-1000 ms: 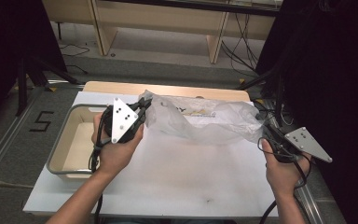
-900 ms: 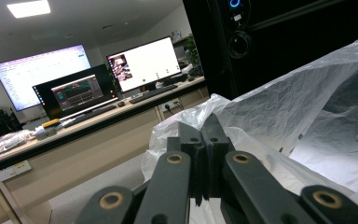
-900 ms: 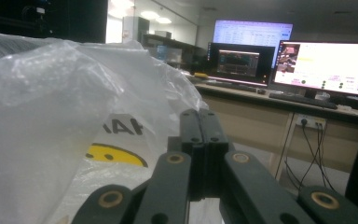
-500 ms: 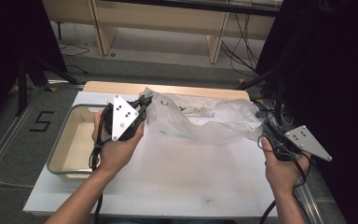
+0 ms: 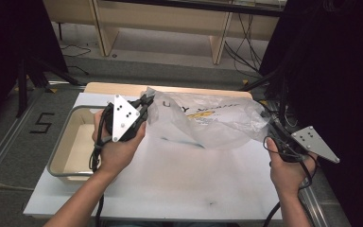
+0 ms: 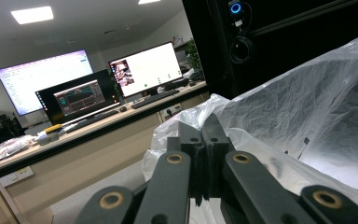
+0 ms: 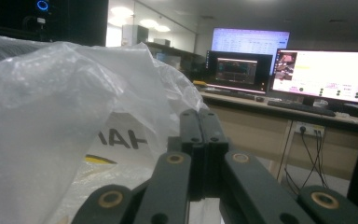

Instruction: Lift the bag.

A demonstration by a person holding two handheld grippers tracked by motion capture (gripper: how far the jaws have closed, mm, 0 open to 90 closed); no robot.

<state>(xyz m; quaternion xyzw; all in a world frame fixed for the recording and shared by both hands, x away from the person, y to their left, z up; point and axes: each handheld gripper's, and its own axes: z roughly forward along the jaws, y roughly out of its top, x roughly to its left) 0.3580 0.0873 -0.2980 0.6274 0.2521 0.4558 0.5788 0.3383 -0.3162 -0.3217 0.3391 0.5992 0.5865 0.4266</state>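
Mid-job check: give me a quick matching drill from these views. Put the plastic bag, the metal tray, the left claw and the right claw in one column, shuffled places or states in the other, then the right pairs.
Things:
1. plastic bag
2. metal tray
3. left claw
4. right claw

Places or states:
A. on the table's left side, beside the white board
B. shut on the bag's right end
C. stretched between the two claws above the white board
D. shut on the bag's left end, next to the tray

Pairs: 1-C, 2-A, 3-D, 4-B
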